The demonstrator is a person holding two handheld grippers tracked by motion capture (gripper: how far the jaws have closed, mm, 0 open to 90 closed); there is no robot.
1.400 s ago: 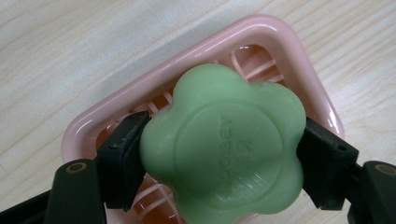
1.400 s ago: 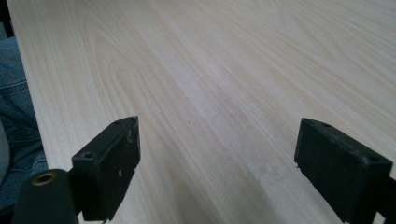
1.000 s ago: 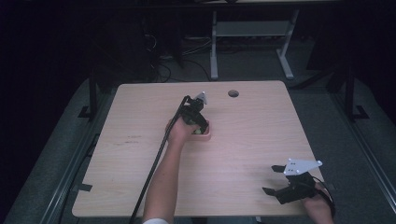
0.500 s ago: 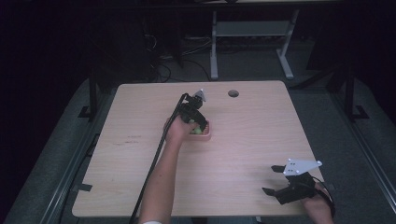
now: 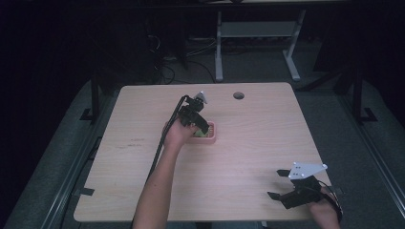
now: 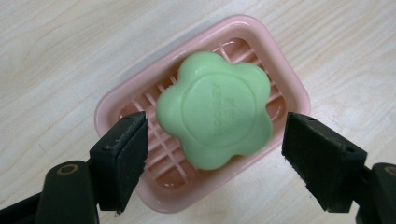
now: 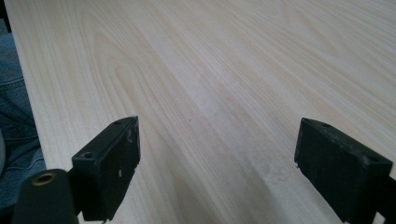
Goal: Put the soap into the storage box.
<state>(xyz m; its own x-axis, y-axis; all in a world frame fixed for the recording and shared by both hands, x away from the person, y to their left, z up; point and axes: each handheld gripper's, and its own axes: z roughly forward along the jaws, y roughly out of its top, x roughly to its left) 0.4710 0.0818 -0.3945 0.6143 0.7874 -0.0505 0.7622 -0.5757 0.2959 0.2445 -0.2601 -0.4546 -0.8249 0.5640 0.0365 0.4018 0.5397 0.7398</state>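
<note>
Soap [image 6: 215,109] in pink dish [image 6: 289,88], between open left gripper [image 6: 212,163] jaws, untouched.

Soap [image 6: 214,121] in dish [image 6: 109,105] — mid-table [image 5: 267,143]; right claw [image 5: 282,183] near-right.

Dim, dark-edged high view; gripper views bright and sharp.

Left gripper [image 6: 215,154] fingers spread wide, pointing down; right gripper [image 7: 215,172] fingers wide apart.
</note>
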